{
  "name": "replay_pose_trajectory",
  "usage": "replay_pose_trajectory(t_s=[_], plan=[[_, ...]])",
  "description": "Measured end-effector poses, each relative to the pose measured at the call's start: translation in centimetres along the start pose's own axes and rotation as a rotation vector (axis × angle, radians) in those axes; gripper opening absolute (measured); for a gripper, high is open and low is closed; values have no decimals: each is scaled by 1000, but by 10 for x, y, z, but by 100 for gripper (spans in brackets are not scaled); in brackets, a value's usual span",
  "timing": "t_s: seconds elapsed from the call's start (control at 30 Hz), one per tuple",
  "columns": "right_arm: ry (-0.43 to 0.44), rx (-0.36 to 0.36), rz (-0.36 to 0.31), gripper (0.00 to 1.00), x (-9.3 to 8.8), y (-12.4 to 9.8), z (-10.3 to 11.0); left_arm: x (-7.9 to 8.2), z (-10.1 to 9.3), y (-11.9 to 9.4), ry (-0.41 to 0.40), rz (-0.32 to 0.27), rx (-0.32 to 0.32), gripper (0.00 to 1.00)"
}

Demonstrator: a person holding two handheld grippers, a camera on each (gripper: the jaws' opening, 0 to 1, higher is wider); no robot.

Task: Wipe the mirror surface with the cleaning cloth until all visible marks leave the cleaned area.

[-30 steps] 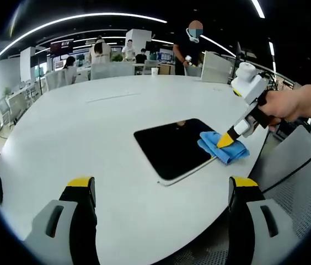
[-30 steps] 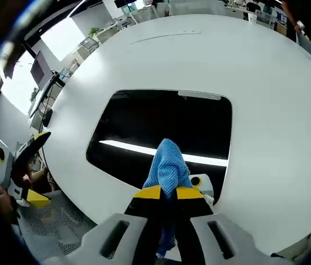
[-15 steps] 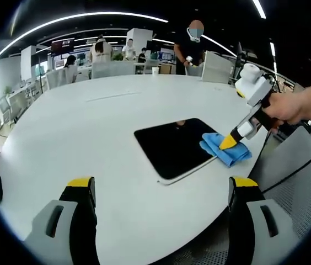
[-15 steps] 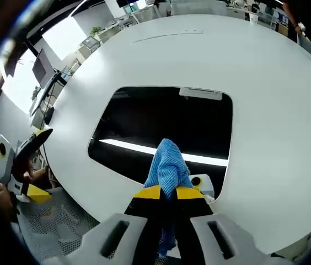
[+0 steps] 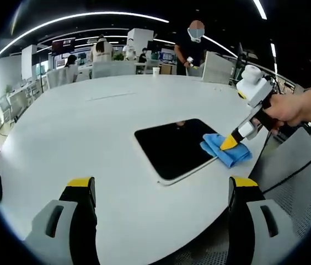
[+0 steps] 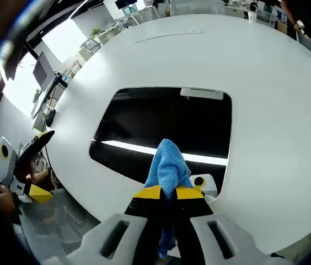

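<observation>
Right gripper clamps the blue cloth, pressed on the mirror's near edge on the white table. Left gripper wide open, empty, well apart.

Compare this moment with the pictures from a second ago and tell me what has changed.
Almost nothing. The right gripper stays shut on the blue cloth, pressed on the same edge of the mirror, with only a slight drift of cloth and hand. The left gripper still hovers open over the white table, holding nothing. The mirror has not moved.
</observation>
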State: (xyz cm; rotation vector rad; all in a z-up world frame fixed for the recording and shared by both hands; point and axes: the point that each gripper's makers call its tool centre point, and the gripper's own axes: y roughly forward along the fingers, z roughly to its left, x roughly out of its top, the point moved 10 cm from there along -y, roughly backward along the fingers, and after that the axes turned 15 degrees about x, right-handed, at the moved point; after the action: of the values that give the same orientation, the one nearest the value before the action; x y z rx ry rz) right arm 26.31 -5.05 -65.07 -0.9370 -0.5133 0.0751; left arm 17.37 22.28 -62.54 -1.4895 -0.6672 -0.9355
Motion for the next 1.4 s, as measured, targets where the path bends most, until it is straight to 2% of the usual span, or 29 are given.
replay_pose_trajectory(t_s=[0.77,1.4], plan=[[3,-9,-2,1,-6,-11,-14,1,-1,0,-3,-2,0,99],[44,-17,-17,1,-10,-21,-28,0,0,0,-4,0,3,99]])
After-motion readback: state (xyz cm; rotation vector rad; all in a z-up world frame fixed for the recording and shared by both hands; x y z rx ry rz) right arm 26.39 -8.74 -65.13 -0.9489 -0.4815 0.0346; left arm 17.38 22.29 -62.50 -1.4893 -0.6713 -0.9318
